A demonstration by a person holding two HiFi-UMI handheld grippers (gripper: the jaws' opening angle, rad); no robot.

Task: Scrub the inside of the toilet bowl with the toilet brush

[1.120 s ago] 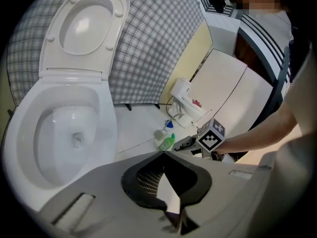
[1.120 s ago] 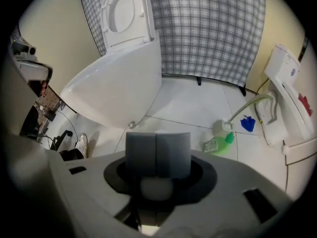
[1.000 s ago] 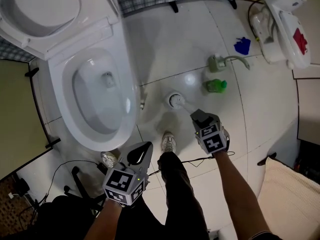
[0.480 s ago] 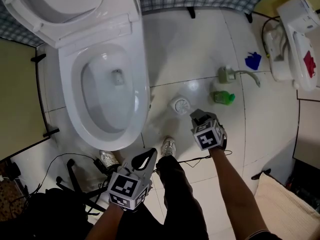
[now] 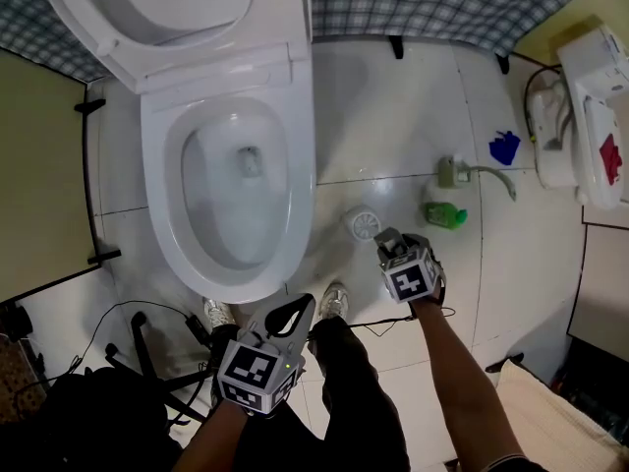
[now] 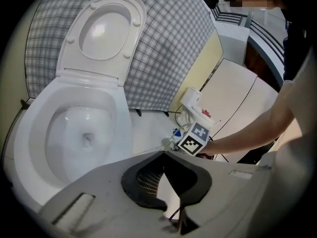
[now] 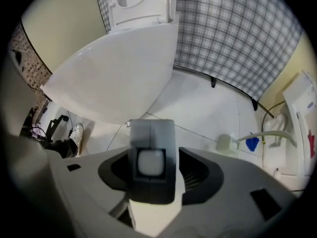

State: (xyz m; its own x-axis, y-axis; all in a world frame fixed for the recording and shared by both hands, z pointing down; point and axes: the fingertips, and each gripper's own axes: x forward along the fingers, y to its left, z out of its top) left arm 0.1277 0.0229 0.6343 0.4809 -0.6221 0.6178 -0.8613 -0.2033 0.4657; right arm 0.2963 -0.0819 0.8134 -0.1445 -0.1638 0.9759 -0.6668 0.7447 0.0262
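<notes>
The white toilet (image 5: pixel 298 214) stands open with its lid up, and a little water lies in the bowl. To its right, on the floor, is the round white brush holder (image 5: pixel 361 224). My right gripper (image 5: pixel 391 242) hangs just over it. In the right gripper view the brush's grey and white handle (image 7: pixel 151 157) stands between the jaws of the right gripper (image 7: pixel 151 168). Those jaws are opening and their pads stand off the handle. My left gripper (image 5: pixel 292 306) is near the bowl's front, fingertips together, holding nothing; it (image 6: pixel 164 155) looks toward the toilet (image 6: pixel 124 128).
A green bottle (image 5: pixel 445 214), a small white box with a hose (image 5: pixel 447 172) and a blue scrap (image 5: pixel 504 147) lie on the tiles to the right. A white appliance (image 5: pixel 590 116) stands at the far right. The person's shoes (image 5: pixel 334 301) and black cables (image 5: pixel 138 342) are near the toilet's front.
The head view has swung, so the toilet sits more to the middle of the frame. My right gripper has closed in on the brush holder. The left gripper has hardly moved.
</notes>
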